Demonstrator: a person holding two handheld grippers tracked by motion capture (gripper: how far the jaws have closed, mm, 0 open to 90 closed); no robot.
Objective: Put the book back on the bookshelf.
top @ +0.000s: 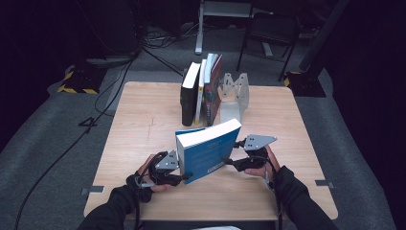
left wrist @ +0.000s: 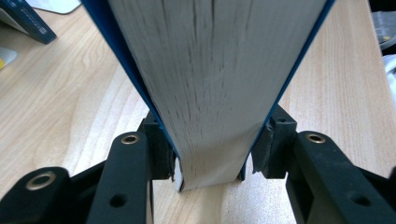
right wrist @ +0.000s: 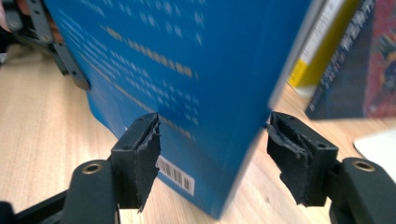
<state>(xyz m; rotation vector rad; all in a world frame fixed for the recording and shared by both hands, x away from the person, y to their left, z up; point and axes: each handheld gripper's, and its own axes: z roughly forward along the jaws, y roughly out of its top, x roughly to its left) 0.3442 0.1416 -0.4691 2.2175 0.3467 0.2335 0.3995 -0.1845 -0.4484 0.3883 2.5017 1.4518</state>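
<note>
The table (top: pixel 143 120) carries a row of books (top: pixel 201 91) by a bookend (top: pixel 235 93) at its far side. Nearer, the blue book (top: pixel 208 151) stands tilted (page edges up). The left gripper (left wrist: pixel 210 161) clamps its lower corner; the right gripper (right wrist: pixel 212 158) gapes, just off its cover.

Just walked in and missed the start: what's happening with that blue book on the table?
A person stands a thick blue book upright on the wooden table. The left gripper clamps its page edge near the bottom corner, pads pressing on both covers. The right gripper sits at the spine side with jaws open, pads not pressing. Behind, a row of books stands against a clear bookend.
</note>
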